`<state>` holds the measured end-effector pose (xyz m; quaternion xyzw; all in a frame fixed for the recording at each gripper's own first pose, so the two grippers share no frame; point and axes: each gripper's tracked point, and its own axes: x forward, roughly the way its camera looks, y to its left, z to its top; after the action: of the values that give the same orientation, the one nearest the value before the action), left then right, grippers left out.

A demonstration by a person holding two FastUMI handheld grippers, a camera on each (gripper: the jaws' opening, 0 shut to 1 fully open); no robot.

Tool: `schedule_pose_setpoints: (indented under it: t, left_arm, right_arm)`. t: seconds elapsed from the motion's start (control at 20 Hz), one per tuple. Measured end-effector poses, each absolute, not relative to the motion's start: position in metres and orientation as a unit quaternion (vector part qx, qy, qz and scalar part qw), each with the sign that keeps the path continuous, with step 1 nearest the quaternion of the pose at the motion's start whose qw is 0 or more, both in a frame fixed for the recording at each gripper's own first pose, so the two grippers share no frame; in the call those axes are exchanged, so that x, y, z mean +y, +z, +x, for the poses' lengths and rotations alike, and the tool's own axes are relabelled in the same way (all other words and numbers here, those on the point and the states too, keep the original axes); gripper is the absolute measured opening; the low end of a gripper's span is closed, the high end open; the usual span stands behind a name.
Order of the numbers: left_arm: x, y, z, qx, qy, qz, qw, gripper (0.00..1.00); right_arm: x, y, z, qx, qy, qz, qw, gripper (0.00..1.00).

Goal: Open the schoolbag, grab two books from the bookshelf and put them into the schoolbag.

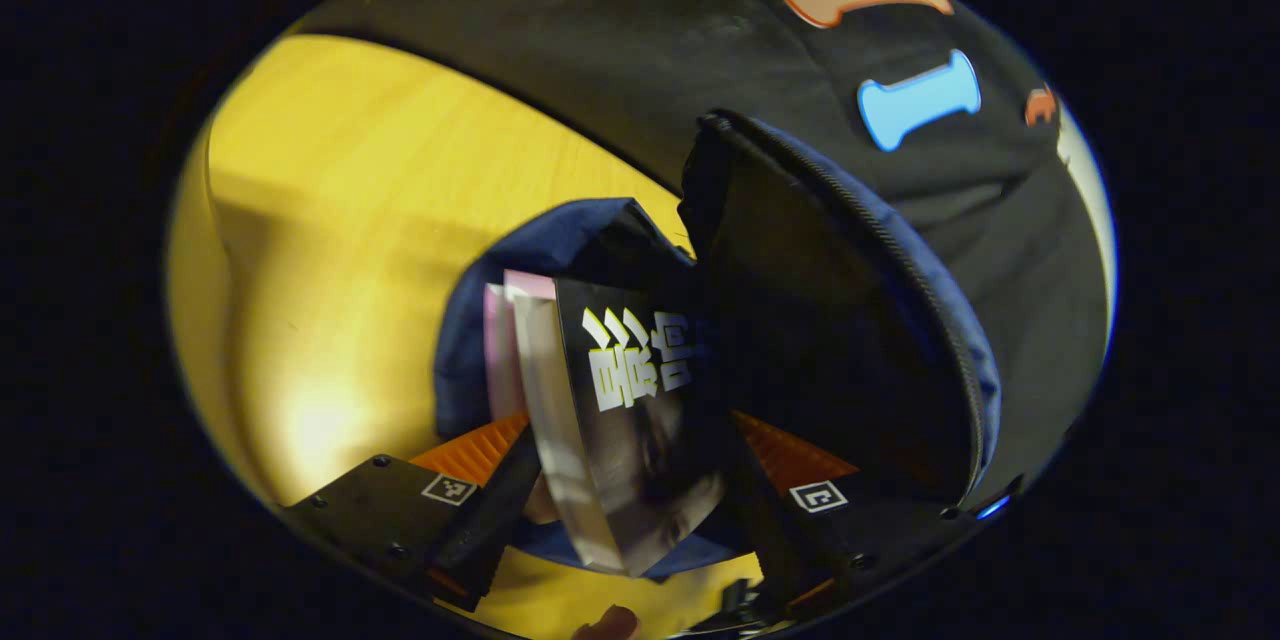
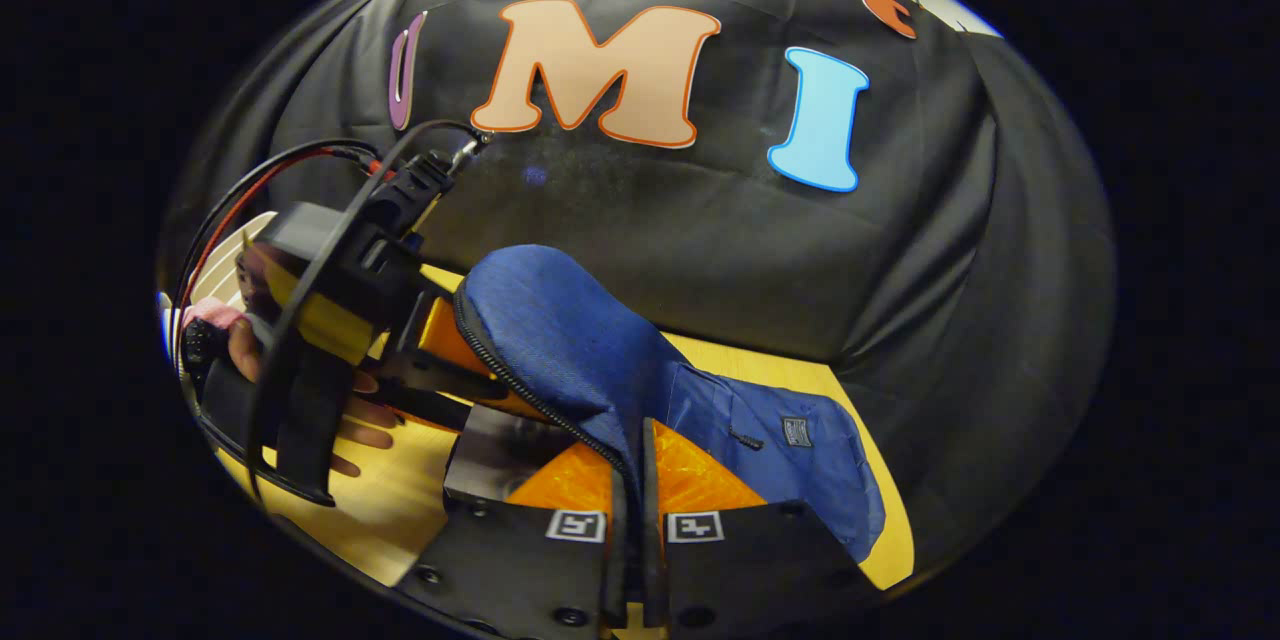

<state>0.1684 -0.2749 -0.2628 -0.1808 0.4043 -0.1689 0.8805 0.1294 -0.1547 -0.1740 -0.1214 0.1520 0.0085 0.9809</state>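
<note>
The blue schoolbag point(image 1: 465, 320) stands open on the yellow table. Its front flap point(image 1: 850, 320) is lifted to the right, showing the dark lining. My left gripper point(image 1: 630, 485) is shut on a black book with white lettering point(image 1: 635, 400), tilted with its far end inside the bag's mouth. A pink-and-white book point(image 1: 505, 340) stands in the bag just left of it. In the right gripper view, my right gripper point(image 2: 633, 470) is shut on the zipper edge of the flap point(image 2: 580, 340), holding it up. The left gripper point(image 2: 440, 385) is at the left, reaching into the opening.
The yellow wooden table point(image 1: 340, 220) stretches left of the bag, and a strip of the table point(image 2: 885, 520) shows to its right. A hand point(image 2: 360, 425) holds the left gripper, with cables point(image 2: 300, 170) looping above it. The black cloth wall stands close behind the bag.
</note>
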Motion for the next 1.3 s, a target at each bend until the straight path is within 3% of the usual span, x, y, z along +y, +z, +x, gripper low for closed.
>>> schedule_pose_setpoints:
  t: [0.05,0.1,0.15,0.2,0.25,0.3,0.55,0.6,0.75,0.8,0.85,1.1,1.25,1.3]
  left_arm:
    - [-0.266,-0.26,0.164,0.403,-0.163,-0.155,0.887,0.98]
    - [-0.261,-0.254,0.158,0.398,-0.16,-0.141,0.892,0.98]
    - [-0.255,-0.251,0.153,0.393,-0.158,-0.132,0.896,0.98]
    - [-0.249,-0.244,0.146,0.389,-0.156,-0.126,0.899,0.97]
    - [-0.244,-0.236,0.138,0.386,-0.156,-0.123,0.901,0.97]
    - [-0.237,-0.228,0.131,0.384,-0.153,-0.12,0.903,0.98]
    - [-0.208,-0.188,0.09,0.36,-0.148,-0.1,0.915,0.97]
    - [-0.205,-0.18,0.083,0.354,-0.148,-0.093,0.919,0.98]
    - [-0.184,-0.154,0.066,0.327,-0.135,-0.071,0.933,0.97]
    - [-0.174,-0.144,0.06,0.315,-0.127,-0.067,0.938,0.97]
    - [-0.164,-0.132,0.055,0.303,-0.12,-0.066,0.943,0.97]
    - [-0.11,-0.075,0.037,0.224,-0.062,-0.044,0.972,0.96]
    - [-0.088,-0.018,0.028,0.131,-0.044,-0.042,0.989,0.95]
    - [-0.082,0.001,0.026,0.103,-0.039,-0.043,0.993,0.95]
  right_arm:
    - [-0.154,-0.174,0.127,0.154,0.013,-0.109,0.982,0.14]
    - [-0.153,-0.176,0.127,0.16,0.015,-0.099,0.982,0.06]
    - [-0.154,-0.177,0.124,0.162,0.015,-0.091,0.983,0.25]
    - [-0.153,-0.177,0.121,0.164,0.018,-0.083,0.983,0.26]
    - [-0.15,-0.179,0.116,0.168,0.023,-0.076,0.983,0.42]
    - [-0.148,-0.181,0.112,0.172,0.028,-0.069,0.982,0.42]
    - [-0.147,-0.172,0.074,0.172,0.02,-0.033,0.984,0.74]
    - [-0.146,-0.167,0.065,0.169,0.018,-0.029,0.985,0.84]
    - [-0.144,-0.144,0.05,0.157,0.007,-0.032,0.987,0.92]
    - [-0.141,-0.134,0.046,0.149,0.006,-0.031,0.988,1.0]
    - [-0.137,-0.121,0.042,0.138,0.006,-0.032,0.99,0.92]
    - [-0.109,-0.058,0.031,0.077,0.014,-0.036,0.996,0.92]
    - [-0.082,-0.022,0.025,0.038,0.029,-0.024,0.999,0.96]
    - [-0.078,-0.011,0.022,0.024,0.029,-0.025,0.999,0.92]
